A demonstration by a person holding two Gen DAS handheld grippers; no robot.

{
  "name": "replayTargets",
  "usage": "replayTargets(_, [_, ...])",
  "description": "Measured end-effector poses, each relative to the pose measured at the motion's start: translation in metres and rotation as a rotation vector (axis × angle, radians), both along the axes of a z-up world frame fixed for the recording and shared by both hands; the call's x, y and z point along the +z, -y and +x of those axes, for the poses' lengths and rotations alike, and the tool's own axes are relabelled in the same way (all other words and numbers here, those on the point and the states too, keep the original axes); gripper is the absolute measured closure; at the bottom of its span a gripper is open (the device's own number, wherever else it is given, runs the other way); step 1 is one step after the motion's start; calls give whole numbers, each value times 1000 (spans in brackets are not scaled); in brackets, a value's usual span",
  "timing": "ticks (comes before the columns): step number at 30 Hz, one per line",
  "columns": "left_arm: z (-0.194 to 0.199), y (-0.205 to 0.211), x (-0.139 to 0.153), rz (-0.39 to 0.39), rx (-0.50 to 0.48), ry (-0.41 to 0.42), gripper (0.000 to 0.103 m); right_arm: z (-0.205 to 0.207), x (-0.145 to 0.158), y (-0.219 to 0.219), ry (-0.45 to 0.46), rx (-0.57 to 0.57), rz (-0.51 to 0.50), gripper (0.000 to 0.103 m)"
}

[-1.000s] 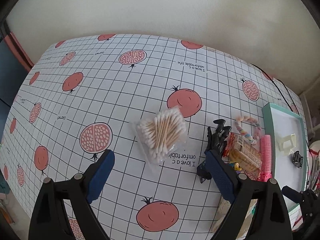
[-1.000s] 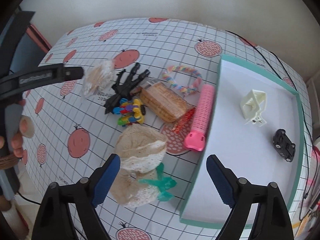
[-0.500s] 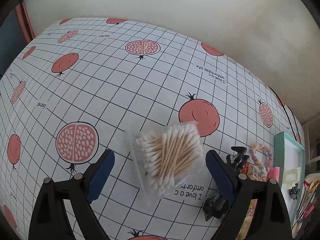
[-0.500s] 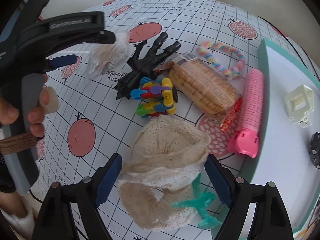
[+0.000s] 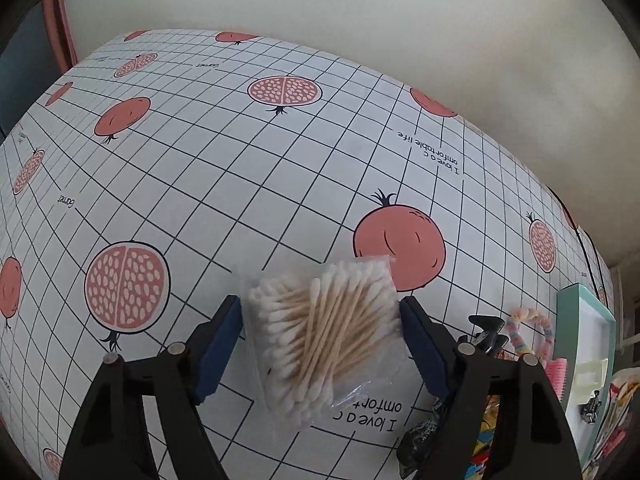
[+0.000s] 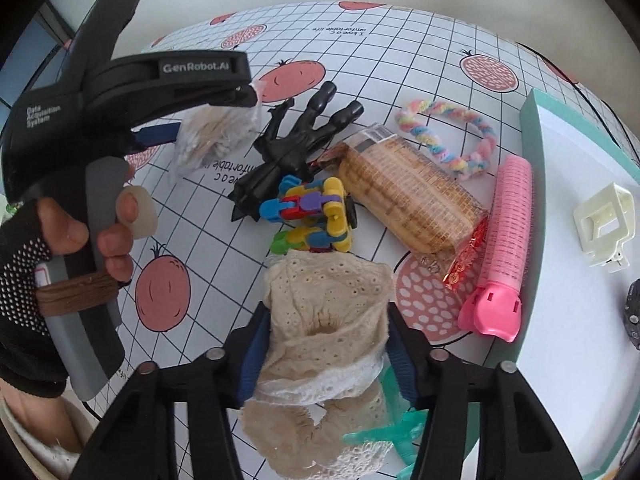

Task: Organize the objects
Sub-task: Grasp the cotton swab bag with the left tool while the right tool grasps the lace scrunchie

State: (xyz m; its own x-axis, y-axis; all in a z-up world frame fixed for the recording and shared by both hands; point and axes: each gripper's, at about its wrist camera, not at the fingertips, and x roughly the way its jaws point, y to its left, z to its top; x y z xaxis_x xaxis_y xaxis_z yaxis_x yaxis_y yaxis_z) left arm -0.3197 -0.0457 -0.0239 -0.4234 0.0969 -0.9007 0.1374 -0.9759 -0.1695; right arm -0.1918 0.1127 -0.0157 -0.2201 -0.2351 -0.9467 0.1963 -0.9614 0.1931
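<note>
Two tongs engaged: right tongs [image 6: 324, 344] pinch the cream lace scrunchie [image 6: 324, 332] on the counter [image 6: 192, 264] near its front edge. Left tongs [image 5: 320, 344] bracket the cotton swab bag [image 5: 324, 332], pads touching both sides. Beyond: block toy [image 6: 316, 212], black claw clip [image 6: 296, 144].

A hair roller [image 6: 505, 240] lay against the tray's [image 6: 536, 152] left wall; left of it sat a cracker packet [image 6: 408, 196], then a block toy [image 6: 316, 216].

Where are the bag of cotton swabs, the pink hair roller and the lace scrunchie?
bag of cotton swabs [image 5: 328, 332]: left wrist view, middle of the sticks.
pink hair roller [image 6: 508, 232]: right wrist view, ribbed barrel.
lace scrunchie [image 6: 324, 320]: right wrist view, upper fold.
</note>
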Motion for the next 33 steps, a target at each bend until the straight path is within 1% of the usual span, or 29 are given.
replayTargets(1, [0,-1,1,-3,0,-1,29,0,0,0,0,-2,-5,53])
replayTargets(2, [-1,-1,2,-11,0,-1,30,0,1,-1,0,-7,-12,57])
replayTargets(4, [-1,0,4,-22,0,-4,37,-1,3,-1,-3,-14,-21,61])
replayTargets(6, [-2,2,6,-19,2,-2,39,-1,7,0,-8,-13,-28,66])
replayTargets(9, [-3,6,9,-17,8,0,43,-2,12,2,-16,-14,-32,72])
replayTargets(14, [0,12,19,-18,31,-13,44,-2,25,3,-40,-12,-35,78])
replayTargets(17, [3,17,32,-22,41,-40,44,-1,39,0,-69,-13,-39,84])
replayTargets(21, [8,22,53,-15,51,-83,44,6,54,-1,-109,-11,-39,87])
replayTargets(22, [9,23,57,-15,53,-93,44,7,54,-14,-109,-4,-40,87])
replayTargets(26, [13,25,72,-14,55,-123,44,-2,46,-11,-100,8,-25,87])
replayTargets(29, [14,28,78,-15,62,-135,43,-3,42,-15,-78,8,-38,86])
replayTargets(31, [15,29,81,-19,66,-135,43,-3,40,-16,-70,3,-30,80])
replayTargets(32, [15,31,81,-20,68,-133,43,-5,36,-15,-69,-1,-20,71])
replayTargets(33, [16,31,81,-22,70,-129,43,-5,36,-15,-66,-2,-19,65])
